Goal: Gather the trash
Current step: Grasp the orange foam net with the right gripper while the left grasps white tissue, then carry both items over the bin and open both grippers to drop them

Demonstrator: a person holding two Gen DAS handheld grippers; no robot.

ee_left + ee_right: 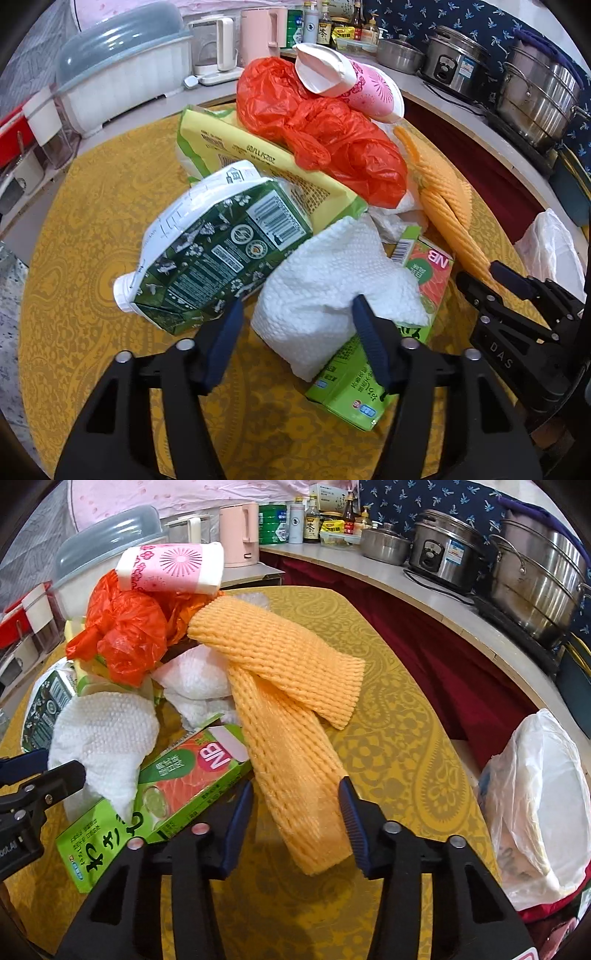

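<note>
Left gripper (297,314) part-open, straddling white paper towel (332,273); right gripper (295,794) part-open around orange foam net (291,760), 12 o'clock.

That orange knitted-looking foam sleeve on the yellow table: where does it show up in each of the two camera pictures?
Left wrist view: the orange foam sleeve runs down the right side, behind the white paper towel.
Right wrist view: the sleeve fills the centre, its near end between the right gripper fingers.
Shared landmark: the green juice carton, lying left of the sleeve in both.
</note>
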